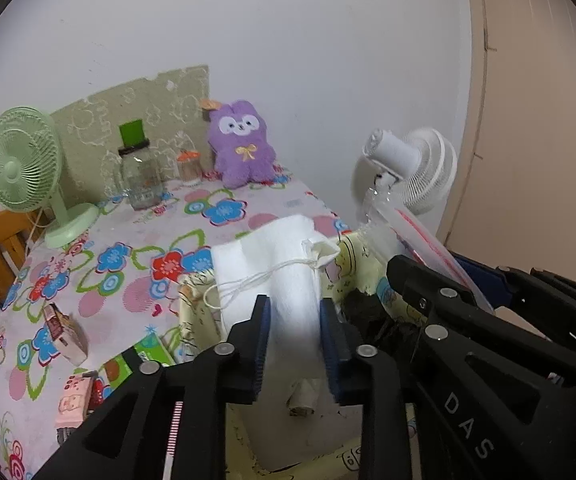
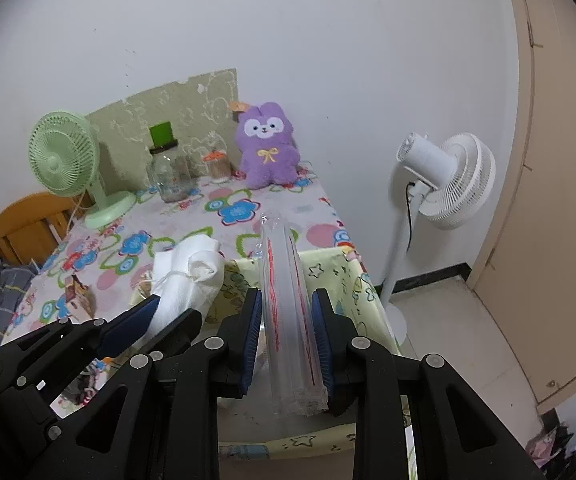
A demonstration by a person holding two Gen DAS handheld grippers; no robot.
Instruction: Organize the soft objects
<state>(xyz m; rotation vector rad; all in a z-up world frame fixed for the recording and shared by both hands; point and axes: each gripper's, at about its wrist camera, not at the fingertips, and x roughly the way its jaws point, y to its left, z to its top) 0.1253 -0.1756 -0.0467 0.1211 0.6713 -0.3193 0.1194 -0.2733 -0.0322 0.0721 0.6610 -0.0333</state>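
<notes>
My left gripper is shut on a white drawstring cloth bag, whose far end droops over the flowered tablecloth. The right wrist view shows that bag bunched between the left fingers. My right gripper is shut on a long folded clear plastic bag with red stripes, which sticks out forward. Both grippers hover over a pale yellow fabric box with cartoon prints at the table's near right corner. A purple plush toy sits upright at the back of the table against the wall.
A green desk fan, a glass jar and a small orange-lidded jar stand along the back. Small cartons lie at the near left. A white standing fan stands right of the table, a door beyond.
</notes>
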